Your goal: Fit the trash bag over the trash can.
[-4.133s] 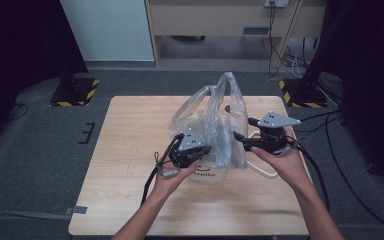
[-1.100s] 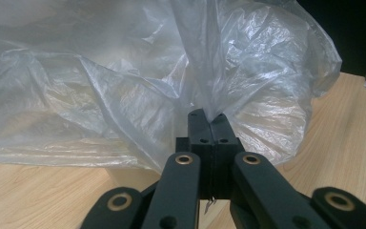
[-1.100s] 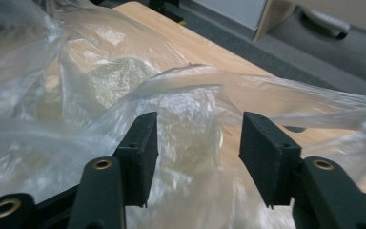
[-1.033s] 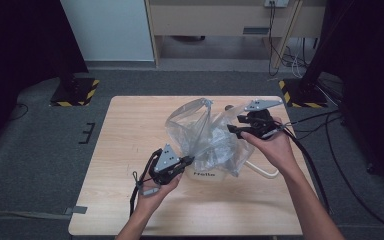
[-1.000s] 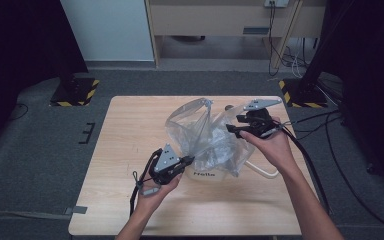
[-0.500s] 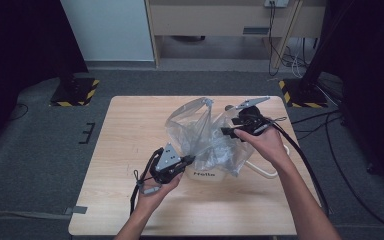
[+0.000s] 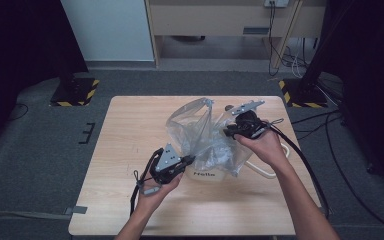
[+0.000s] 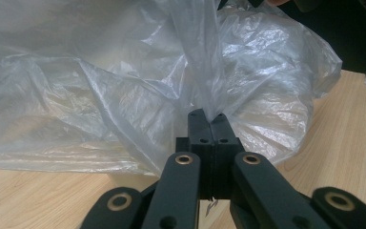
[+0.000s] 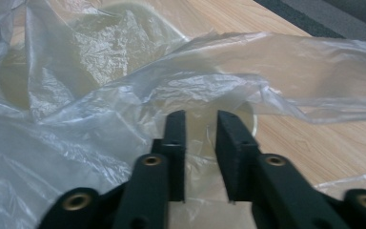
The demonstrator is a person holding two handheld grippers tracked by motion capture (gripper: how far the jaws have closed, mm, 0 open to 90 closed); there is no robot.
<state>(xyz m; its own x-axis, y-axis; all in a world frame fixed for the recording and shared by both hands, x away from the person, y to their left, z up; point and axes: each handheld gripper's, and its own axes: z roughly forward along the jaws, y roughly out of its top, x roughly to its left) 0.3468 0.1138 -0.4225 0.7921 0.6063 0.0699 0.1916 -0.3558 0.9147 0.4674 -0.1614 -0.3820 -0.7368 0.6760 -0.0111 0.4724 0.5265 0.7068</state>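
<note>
While the left hand-held gripper pinches the clear plastic bag, the right hand-held gripper gapes narrowly.

Clear, crinkled plastic bag on pale wood-grain table

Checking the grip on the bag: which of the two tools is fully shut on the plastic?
The left tool: its pads meet, pinching the bag. The right tool, just closing, shows a gap between its pads.
</note>
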